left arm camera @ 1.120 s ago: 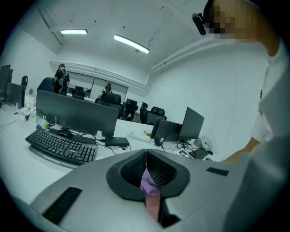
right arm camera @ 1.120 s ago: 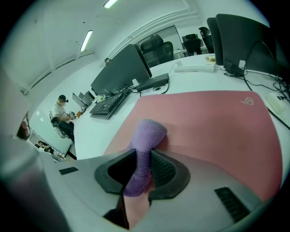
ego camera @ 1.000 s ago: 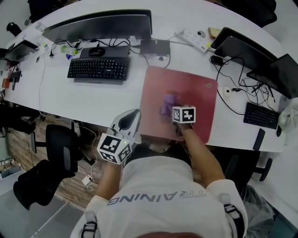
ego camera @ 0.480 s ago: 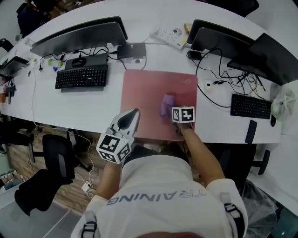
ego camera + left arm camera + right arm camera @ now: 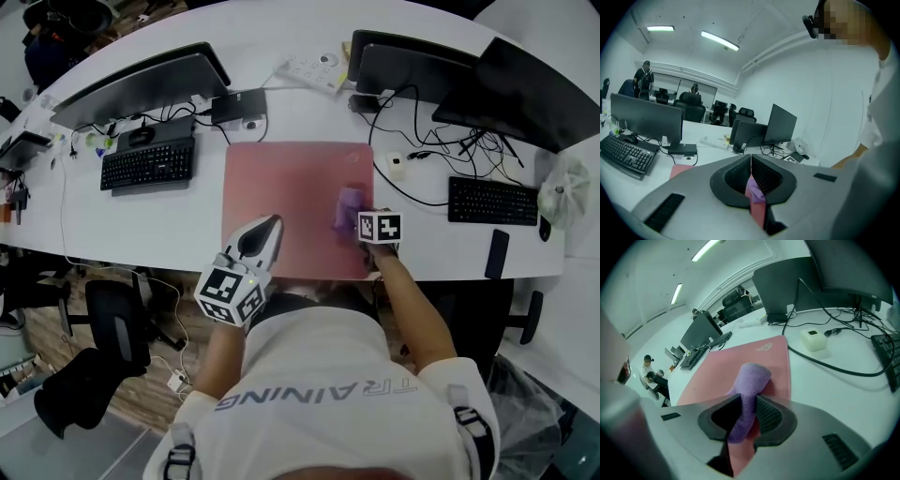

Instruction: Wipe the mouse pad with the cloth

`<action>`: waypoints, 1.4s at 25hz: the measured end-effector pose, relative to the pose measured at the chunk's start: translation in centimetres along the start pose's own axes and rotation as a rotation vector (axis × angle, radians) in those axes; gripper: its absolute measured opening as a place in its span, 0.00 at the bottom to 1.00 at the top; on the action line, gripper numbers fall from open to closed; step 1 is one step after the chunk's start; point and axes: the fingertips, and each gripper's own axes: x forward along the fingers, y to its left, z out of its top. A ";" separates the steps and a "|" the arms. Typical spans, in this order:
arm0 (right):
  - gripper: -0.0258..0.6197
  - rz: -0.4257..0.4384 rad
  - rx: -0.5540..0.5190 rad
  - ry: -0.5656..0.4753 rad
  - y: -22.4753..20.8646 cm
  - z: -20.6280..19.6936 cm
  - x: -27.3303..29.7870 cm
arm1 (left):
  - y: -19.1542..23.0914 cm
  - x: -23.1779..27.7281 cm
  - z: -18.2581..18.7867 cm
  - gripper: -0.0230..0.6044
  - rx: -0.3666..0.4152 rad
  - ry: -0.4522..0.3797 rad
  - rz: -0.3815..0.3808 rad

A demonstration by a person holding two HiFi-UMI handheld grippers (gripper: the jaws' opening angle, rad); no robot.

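Nearest to me, the left tongs (image 5: pixel 265 230) hang over the near left edge of the mouse pad (image 5: pixel 281 183). Its own view shows the jaws pressed together with nothing gripped; the pink and purple sliver under the tips reads as the pad and cloth seen beyond. The right tongs (image 5: pixel 745 416) are clamped on the purple cloth (image 5: pixel 751 378), which stands up out of the jaws and folds forward onto the pad. In the head view the cloth lies on the right half of the pad, near its right edge and nearer the front than the back. Wiping is judged to be under way. The pad surface shows no dirt, streak or damp patch, so I cannot tell which parts have been covered. As the cloth lies now, the left half and the far strip look like what is left. Further out on the worktop (image 5: pixel 187 225), a small white box (image 5: pixel 396 166) sits just beside the pad's right edge among cables, a keyboard (image 5: pixel 147 164) lies well to the left, and monitors (image 5: pixel 141 86) stand along the back.
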 end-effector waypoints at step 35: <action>0.21 0.313 -0.174 -0.254 37.6 3.2 -2.8 | 15.0 -23.1 -2.0 0.09 -0.013 -0.091 0.100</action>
